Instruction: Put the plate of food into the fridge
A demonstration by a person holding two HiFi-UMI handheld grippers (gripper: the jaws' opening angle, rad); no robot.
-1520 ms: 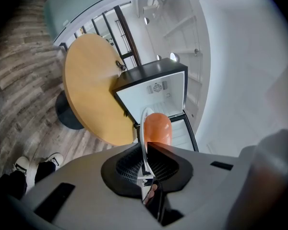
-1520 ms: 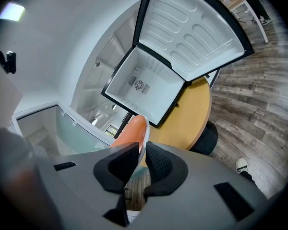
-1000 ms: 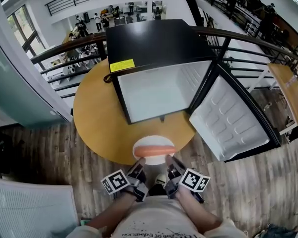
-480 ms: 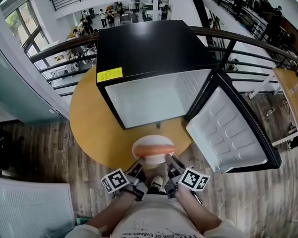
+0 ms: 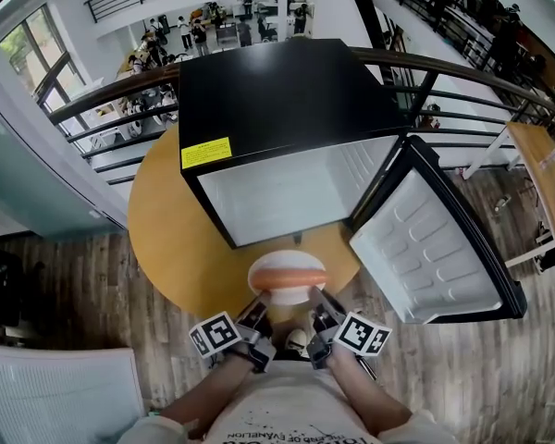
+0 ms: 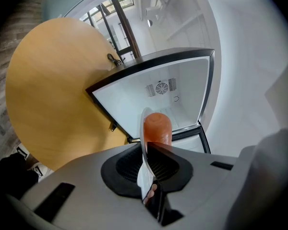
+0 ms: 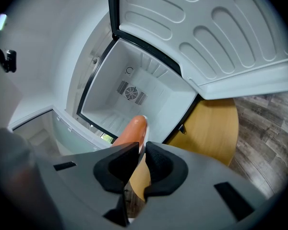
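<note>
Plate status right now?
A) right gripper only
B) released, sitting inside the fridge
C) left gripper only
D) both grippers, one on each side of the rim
D: each gripper view shows its jaws shut on the rim of the plate. In the head view the left gripper and right gripper flank it, in front of the open fridge.
</note>
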